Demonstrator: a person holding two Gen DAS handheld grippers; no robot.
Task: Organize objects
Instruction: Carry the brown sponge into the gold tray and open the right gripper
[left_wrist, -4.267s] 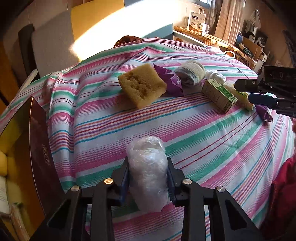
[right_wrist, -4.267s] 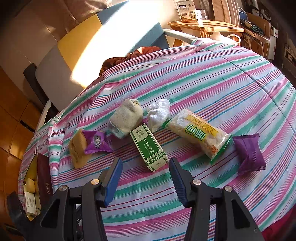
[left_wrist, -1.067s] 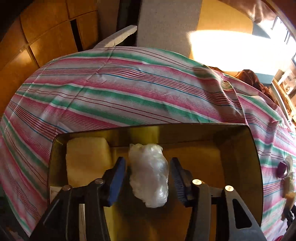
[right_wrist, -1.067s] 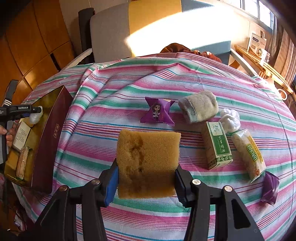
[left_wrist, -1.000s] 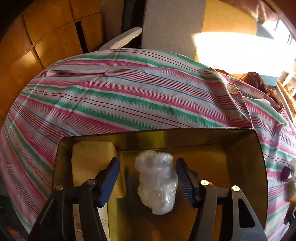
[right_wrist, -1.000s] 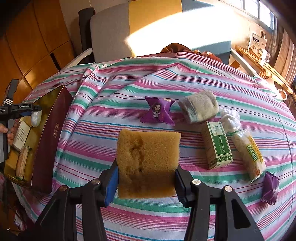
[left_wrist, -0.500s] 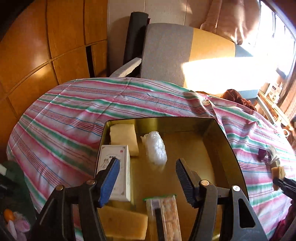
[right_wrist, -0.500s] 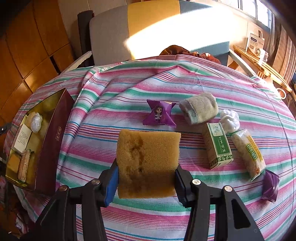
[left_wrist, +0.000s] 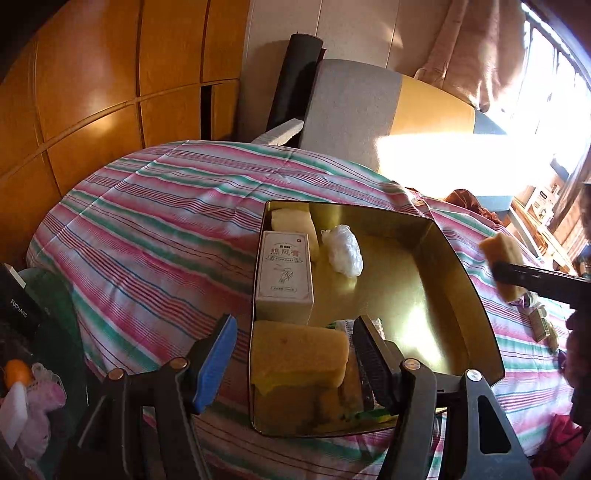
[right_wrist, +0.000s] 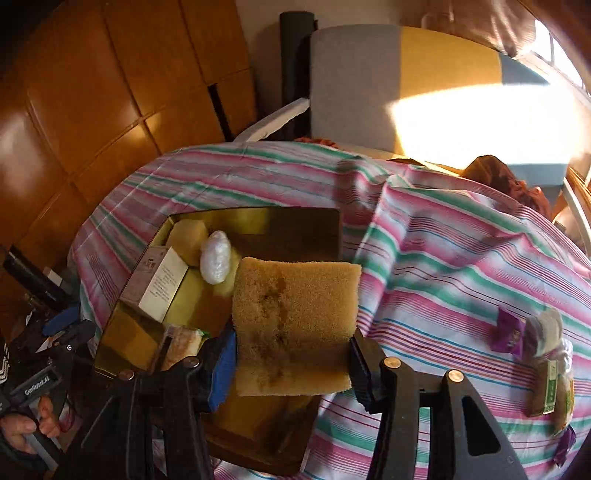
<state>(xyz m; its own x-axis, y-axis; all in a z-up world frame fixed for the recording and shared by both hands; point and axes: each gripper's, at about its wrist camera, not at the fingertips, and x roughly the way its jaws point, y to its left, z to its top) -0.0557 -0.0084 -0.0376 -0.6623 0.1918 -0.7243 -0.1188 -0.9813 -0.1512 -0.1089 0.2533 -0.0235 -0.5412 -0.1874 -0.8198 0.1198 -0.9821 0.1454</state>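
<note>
Right tool (right_wrist: 291, 354) is clamped on the soft, light sponge (right_wrist: 295, 325), lower centre, squeezing its sides; left tool (left_wrist: 291, 347) is apart, empty.

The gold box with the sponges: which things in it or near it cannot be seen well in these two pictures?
- Snack packet, left wrist view: mostly hidden behind the left gripper finger.
- Gold box floor, right wrist view: covered by the yellow sponge in the right gripper.
- Small items on the striped cloth, right wrist view: blurred, edge-distorted.
</note>
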